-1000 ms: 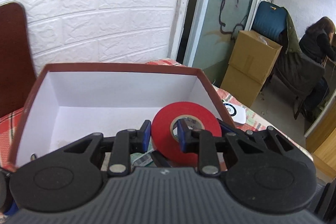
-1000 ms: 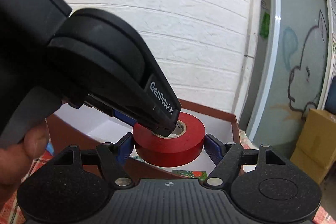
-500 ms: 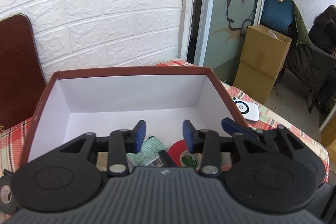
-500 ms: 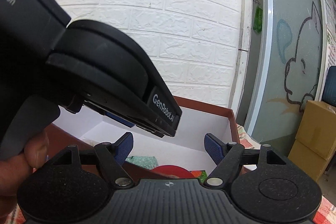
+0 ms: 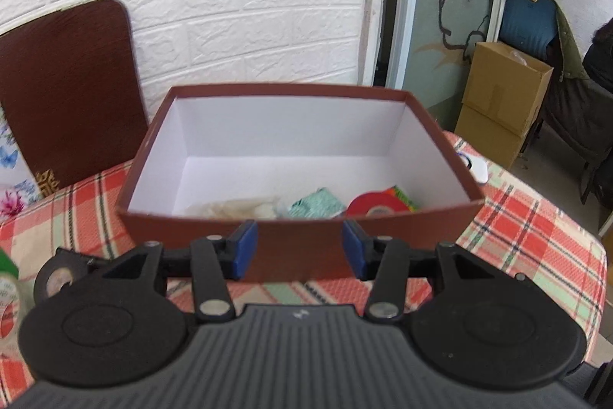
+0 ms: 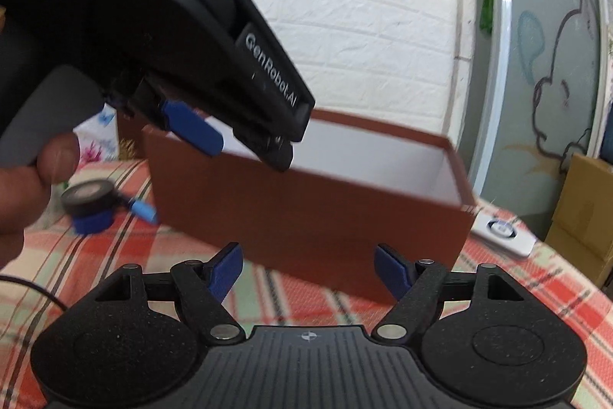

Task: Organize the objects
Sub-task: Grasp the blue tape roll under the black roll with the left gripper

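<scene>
The red tape point(image 5: 377, 205) lies inside the box point(image 5: 299, 248), dropped at its near wall; both tongs – left point(image 5: 299, 248), jaws just widened, right point(image 6: 308, 271) – gape empty before the box, free for the black tape point(image 6: 89, 195) beside it.

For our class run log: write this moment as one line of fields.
left gripper: open, jaws just opening, nothing between | right gripper: open, empty | red tape roll: inside brown box | black tape roll: on tablecloth

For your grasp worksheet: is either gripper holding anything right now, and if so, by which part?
Nothing is held. The left gripper and right gripper both stand open and empty; the red tape roll lies in the brown box.
</scene>
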A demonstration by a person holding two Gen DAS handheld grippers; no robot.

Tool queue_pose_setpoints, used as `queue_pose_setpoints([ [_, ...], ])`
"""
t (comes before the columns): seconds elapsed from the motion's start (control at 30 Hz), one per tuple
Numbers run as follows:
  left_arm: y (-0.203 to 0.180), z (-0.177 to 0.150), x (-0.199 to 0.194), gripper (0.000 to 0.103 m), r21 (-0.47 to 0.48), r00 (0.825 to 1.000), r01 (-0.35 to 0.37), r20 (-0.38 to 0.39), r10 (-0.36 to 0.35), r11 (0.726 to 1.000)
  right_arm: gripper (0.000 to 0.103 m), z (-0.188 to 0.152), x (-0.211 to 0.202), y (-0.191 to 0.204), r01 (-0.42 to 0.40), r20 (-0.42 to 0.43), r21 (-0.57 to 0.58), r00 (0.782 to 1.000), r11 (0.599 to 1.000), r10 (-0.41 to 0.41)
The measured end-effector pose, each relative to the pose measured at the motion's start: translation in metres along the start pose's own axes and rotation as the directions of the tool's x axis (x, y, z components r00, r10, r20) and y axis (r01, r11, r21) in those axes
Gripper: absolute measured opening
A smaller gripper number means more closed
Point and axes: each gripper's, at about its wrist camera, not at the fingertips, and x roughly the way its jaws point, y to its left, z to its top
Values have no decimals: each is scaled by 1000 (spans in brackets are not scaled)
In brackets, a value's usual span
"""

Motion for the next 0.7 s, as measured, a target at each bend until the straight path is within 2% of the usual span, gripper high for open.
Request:
queue_pose_setpoints([
  [0.07, 6, -9, -1, 51, -8, 1000, -13, -17, 13, 1000, 76, 0, 14, -6, -38, -32, -16, 999, 999, 37],
  [0.37, 39, -48, -1, 51, -38, 993, -90, -81, 87, 995, 76, -14, 1, 41, -133, -98, -107, 988, 985, 123],
  [0.7, 105, -97, -5, 53, -119, 976, -188, -132, 172, 975, 76, -13, 7, 74, -222, -155, -168, 968, 960, 197],
])
